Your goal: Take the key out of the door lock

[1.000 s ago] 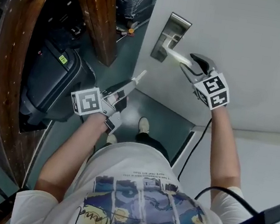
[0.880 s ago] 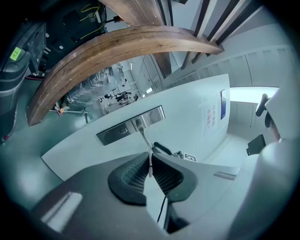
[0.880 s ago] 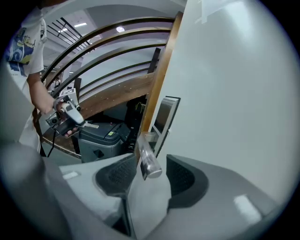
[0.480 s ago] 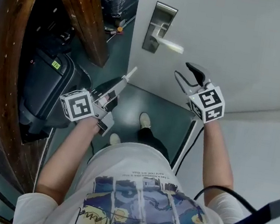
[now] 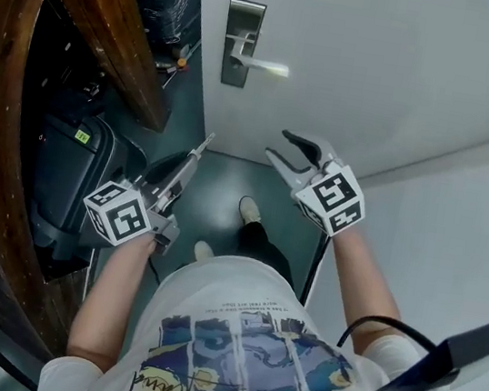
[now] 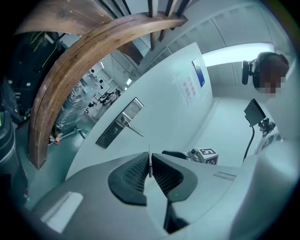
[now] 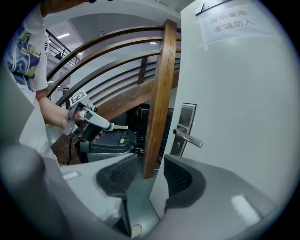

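At the white door (image 5: 385,65), the person stands over a dark green floor (image 5: 229,178), a claw in each hand, seen from the head view. The left claw (image 5: 190,163) is pressed together on the key (image 5: 205,142). In the left gripper view the blade shows as a thin pale strip pinched between the ribbed pads, its tip sticking up past them. In the right gripper view the key pokes out of the left claw's front, pointing toward the door. The key is out of the lock, well apart from the lock plate (image 5: 242,38), to the lower left of it in the head view. The lever handle (image 5: 261,64) on that plate sticks out level to the right. The right claw (image 5: 276,142) is spread with nothing between the pads; the right gripper view shows only the door edge and a wooden post in the gap. It hangs below the handle, apart from it, touching nothing. Marker cubes sit on both tools, left (image 5: 120,214) and right (image 5: 334,200). A curved wooden handrail (image 5: 99,10) runs along the left, with a black case (image 5: 63,180) on the floor beneath it, near the left hand. One shoe (image 5: 249,209) shows between the two tools. A paper notice (image 7: 234,21) with red characters is taped high on the door.
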The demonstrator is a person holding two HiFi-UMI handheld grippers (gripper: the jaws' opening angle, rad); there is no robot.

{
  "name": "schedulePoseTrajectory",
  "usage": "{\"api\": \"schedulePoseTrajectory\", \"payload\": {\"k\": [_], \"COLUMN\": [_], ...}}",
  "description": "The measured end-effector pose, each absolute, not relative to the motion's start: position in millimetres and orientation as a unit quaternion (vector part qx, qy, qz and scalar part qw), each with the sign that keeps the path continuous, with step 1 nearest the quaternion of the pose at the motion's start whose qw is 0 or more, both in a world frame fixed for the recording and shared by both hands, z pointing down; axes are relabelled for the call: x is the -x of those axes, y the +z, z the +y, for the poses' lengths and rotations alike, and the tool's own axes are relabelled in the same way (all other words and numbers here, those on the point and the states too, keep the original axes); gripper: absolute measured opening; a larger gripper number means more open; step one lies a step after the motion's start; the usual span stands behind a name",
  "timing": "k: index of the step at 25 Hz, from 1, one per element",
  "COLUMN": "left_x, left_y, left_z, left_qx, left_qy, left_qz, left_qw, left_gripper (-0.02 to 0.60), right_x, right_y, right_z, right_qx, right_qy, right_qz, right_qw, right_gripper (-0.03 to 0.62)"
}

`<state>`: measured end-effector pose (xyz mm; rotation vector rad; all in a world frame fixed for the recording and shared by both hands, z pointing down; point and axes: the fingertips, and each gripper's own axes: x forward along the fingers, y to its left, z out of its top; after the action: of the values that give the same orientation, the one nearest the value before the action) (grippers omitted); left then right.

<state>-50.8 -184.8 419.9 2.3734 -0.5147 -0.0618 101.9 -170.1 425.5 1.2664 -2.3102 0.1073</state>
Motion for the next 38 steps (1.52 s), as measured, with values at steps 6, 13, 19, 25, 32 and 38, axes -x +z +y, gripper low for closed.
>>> {"api": "schedulePoseTrajectory", "payload": {"k": [6,13,19,25,32,38], "left_x": [59,49,36,14,2,4], "left_y": [415,404,390,376,373,373], "left_z": [-158,-145,-135,-116,-97,-89], "left_qx": [-0.937,-0.945,-0.946,-0.948,-0.95,-0.949], "left_qy": [0.013,0.031,0.045,0.049,0.048,0.053], "left_qz": [-0.189,-0.2,-0.223,-0.228,-0.226,-0.233], "left_qw": [0.295,0.255,0.231,0.217,0.209,0.205], "left_gripper": [0.023,0.023,0.023,0.023,0.023,0.023], "right_x": [-74,-68,-84,-105,-108,-104], "right_y": [432,418,409,401,394,394], "right_z": [-131,-106,-95,-80,-67,-59], "right_qx": [-0.466,-0.461,-0.452,-0.454,-0.45,-0.444], "right_qy": [0.077,0.086,0.086,0.072,0.054,0.047], "right_qz": [-0.851,-0.859,-0.864,-0.867,-0.871,-0.875], "right_qw": [0.228,0.208,0.203,0.194,0.19,0.187], "right_gripper": [0.164,0.126,0.101,0.051,0.003,0.003]}}
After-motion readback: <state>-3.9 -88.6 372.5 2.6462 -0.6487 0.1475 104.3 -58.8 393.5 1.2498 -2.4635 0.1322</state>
